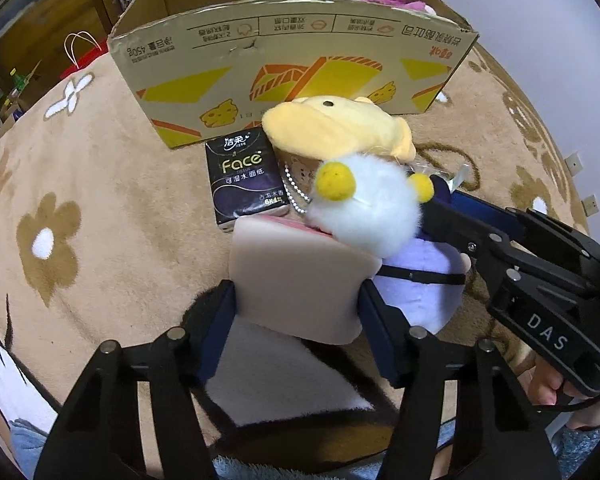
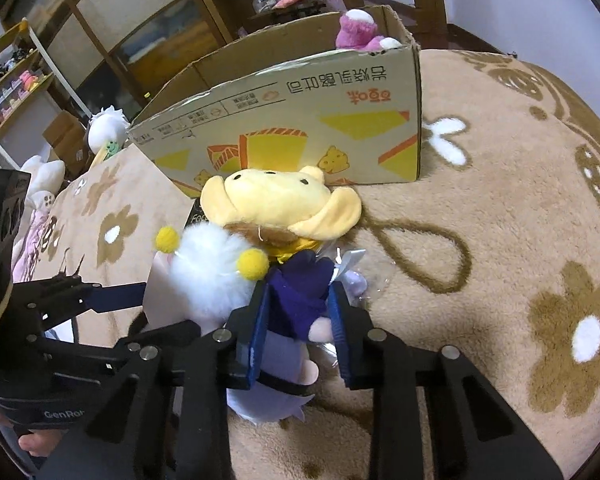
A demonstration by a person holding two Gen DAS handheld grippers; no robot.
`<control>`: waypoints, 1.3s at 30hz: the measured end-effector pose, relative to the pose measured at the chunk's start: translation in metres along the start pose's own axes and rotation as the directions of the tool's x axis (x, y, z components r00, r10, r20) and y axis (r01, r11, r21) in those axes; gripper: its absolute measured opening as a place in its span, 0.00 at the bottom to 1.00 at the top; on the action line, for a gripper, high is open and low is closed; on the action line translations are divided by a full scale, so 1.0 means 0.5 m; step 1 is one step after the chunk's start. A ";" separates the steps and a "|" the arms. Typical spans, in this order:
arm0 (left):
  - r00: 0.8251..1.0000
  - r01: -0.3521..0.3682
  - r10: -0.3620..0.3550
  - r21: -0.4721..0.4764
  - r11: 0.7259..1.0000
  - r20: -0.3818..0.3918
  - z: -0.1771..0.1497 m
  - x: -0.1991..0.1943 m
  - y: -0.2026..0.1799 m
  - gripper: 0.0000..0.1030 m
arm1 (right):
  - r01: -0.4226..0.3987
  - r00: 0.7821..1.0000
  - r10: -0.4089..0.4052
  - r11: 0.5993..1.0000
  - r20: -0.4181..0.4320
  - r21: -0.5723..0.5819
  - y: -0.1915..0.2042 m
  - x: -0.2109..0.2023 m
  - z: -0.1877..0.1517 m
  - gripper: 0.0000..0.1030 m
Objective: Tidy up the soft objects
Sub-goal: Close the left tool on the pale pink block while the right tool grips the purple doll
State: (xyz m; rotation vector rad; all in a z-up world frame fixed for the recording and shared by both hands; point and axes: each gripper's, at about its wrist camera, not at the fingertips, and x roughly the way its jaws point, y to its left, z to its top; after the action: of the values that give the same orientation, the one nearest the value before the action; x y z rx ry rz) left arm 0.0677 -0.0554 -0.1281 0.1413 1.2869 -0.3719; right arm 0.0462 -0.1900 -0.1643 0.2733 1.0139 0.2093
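Both fingers (image 1: 220, 332) tight around soft objects (image 1: 300, 276).

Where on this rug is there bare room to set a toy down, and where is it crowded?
Free: the flowered rug right of the cardboard box, and the rug left of the tissue pack. Crowded: in front of the box, where the yellow plush, white pompom and both tools meet.

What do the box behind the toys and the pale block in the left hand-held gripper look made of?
Box: matte printed cardboard, with creased, nicked edges. Pale block: probably soft foam or sponge, smooth and pinkish, rounded corners; uncertain.
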 end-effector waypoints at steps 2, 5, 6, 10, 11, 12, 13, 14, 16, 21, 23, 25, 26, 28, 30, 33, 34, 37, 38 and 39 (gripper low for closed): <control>1.000 -0.003 0.003 -0.003 1.000 0.000 -0.001 -0.001 0.002 0.58 | -0.002 1.000 0.002 1.000 -0.001 0.007 -0.002 0.001 0.000 0.30; 1.000 -0.008 0.008 -0.008 1.000 -0.009 -0.002 0.001 0.004 0.58 | -0.007 1.000 0.007 1.000 -0.013 0.018 -0.008 0.002 -0.001 0.31; 1.000 -0.008 0.008 -0.009 1.000 -0.011 -0.003 0.002 0.006 0.58 | -0.007 1.000 0.008 1.000 -0.015 0.023 -0.010 0.001 -0.002 0.32; 1.000 -0.012 0.011 -0.012 1.000 -0.017 -0.003 0.003 0.007 0.59 | -0.010 0.999 0.011 0.999 -0.031 0.042 -0.017 -0.005 -0.011 0.36; 1.000 -0.014 0.014 -0.011 1.000 -0.019 -0.003 0.003 0.007 0.60 | -0.009 0.999 0.011 0.999 -0.031 0.046 -0.019 -0.007 -0.012 0.36; 1.000 -0.015 0.015 -0.011 1.000 -0.020 -0.003 0.004 0.007 0.60 | -0.008 0.999 0.010 0.999 -0.036 0.052 -0.020 -0.008 -0.013 0.37; 1.000 -0.015 0.014 -0.010 1.000 -0.021 -0.003 0.003 0.010 0.60 | -0.009 0.999 0.011 0.998 -0.040 0.061 -0.023 -0.007 -0.015 0.38; 1.000 -0.014 0.014 -0.010 1.000 -0.024 -0.003 0.004 0.011 0.60 | -0.012 0.999 0.015 0.998 -0.043 0.069 -0.026 -0.007 -0.015 0.41; 0.999 -0.014 0.013 -0.011 1.000 -0.032 -0.002 0.006 0.010 0.61 | -0.019 0.998 0.024 0.996 -0.054 0.090 -0.032 -0.006 -0.018 0.49; 0.999 -0.011 0.011 -0.013 1.000 -0.040 -0.003 0.007 0.012 0.61 | -0.037 0.997 0.043 0.995 -0.065 0.091 -0.028 -0.011 -0.024 0.53; 0.999 -0.011 0.010 -0.010 1.000 -0.039 -0.003 0.008 0.009 0.60 | -0.044 0.997 0.050 0.995 -0.066 0.084 -0.023 -0.011 -0.024 0.52; 0.999 -0.011 0.010 -0.008 1.000 -0.039 -0.004 0.006 0.009 0.58 | -0.053 0.996 0.058 0.996 -0.063 0.076 -0.018 -0.012 -0.024 0.36; 0.999 -0.011 0.010 -0.009 1.000 -0.035 -0.005 0.005 0.009 0.57 | -0.049 0.997 0.053 0.996 -0.061 0.072 -0.015 -0.012 -0.023 0.36; 1.000 -0.007 0.007 -0.013 1.000 -0.028 -0.005 0.001 0.009 0.53 | -0.042 0.998 0.045 0.997 -0.046 0.059 -0.010 -0.019 -0.022 0.25; 1.000 -0.007 0.007 -0.016 1.000 -0.021 -0.008 -0.003 0.011 0.50 | -0.036 0.999 0.037 0.998 -0.025 0.053 -0.007 -0.026 -0.020 0.14; 1.000 -0.006 0.005 -0.017 1.000 -0.014 -0.009 -0.007 0.012 0.47 | -0.034 0.999 0.035 0.998 -0.022 0.045 -0.004 -0.024 -0.019 0.13; 1.000 -0.007 0.007 -0.017 1.000 -0.013 -0.009 -0.008 0.012 0.47 | -0.034 0.999 0.035 0.998 -0.023 0.045 -0.005 -0.024 -0.019 0.13; 1.000 -0.027 0.027 -0.023 0.999 0.005 -0.011 -0.017 0.013 0.45 | -0.028 1.000 0.028 0.999 0.004 0.039 -0.003 -0.033 -0.017 0.12; 0.999 -0.032 0.033 -0.027 0.999 0.012 -0.012 -0.021 0.014 0.45 | -0.021 1.000 0.020 0.999 0.019 0.033 -0.002 -0.039 -0.016 0.11; 0.999 -0.036 0.037 -0.033 0.999 0.022 -0.013 -0.026 0.017 0.44 | -0.014 0.999 0.013 1.000 0.035 0.027 0.000 -0.045 -0.014 0.11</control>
State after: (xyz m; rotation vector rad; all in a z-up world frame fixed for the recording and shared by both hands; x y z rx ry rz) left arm 0.0618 -0.0433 -0.1185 0.1323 1.2663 -0.3204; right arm 0.0286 -0.1957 -0.1497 0.3075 0.9815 0.2022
